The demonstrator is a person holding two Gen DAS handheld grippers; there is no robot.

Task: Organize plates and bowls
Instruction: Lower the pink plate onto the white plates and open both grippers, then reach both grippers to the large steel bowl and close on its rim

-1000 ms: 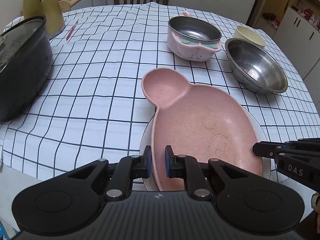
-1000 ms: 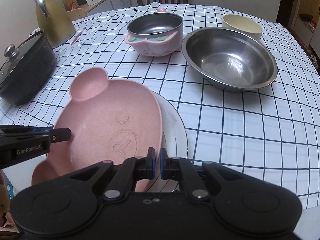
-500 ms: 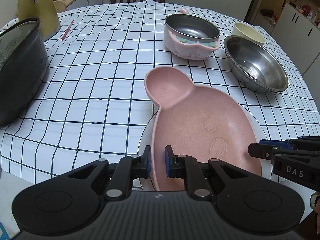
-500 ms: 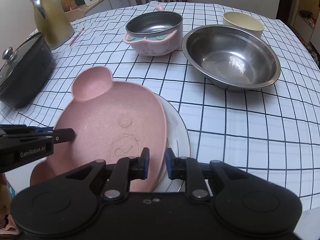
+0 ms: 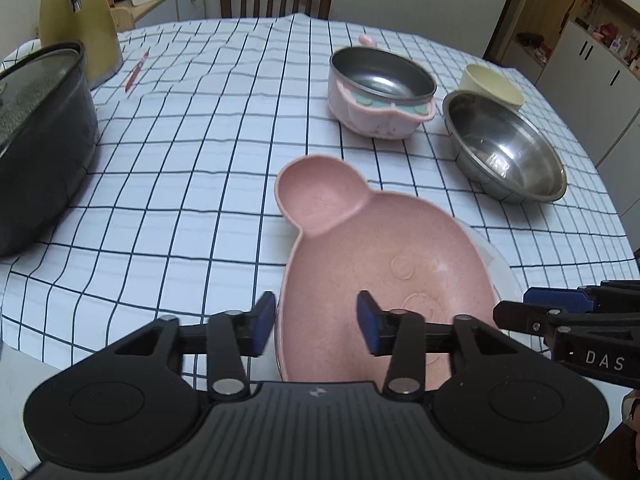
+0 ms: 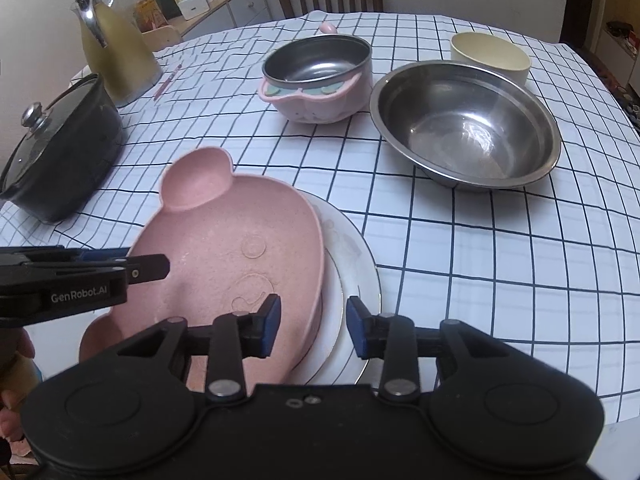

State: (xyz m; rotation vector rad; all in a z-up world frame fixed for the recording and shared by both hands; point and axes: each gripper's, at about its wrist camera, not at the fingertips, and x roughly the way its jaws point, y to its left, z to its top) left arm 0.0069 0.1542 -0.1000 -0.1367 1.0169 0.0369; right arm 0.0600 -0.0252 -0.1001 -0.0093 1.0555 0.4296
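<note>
Left gripper (image 5: 316, 322): jaws spread wide, gripping nothing; pads straddle near left rim of pink bear-shaped plate (image 5: 384, 276), no contact discernible.

Right gripper (image 6: 313, 326): jaws spread wide, gripping nothing; pads straddle right rim of pink plate, apart from it.

Pink plate lies on white plate (image 6: 352, 280) at near table edge, on checked tablecloth (image 5: 200, 152).

Pink-cased steel bowl (image 6: 320, 76), large steel bowl (image 6: 464, 124), cream bowl (image 6: 490, 56) stand farther back, well apart from both grippers.

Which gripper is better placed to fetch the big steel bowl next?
The right gripper, probably. Both are open at the pink plate, which sits on the white plate. The steel bowl lies ahead on the right gripper's side; the left gripper would have to cross over.
</note>
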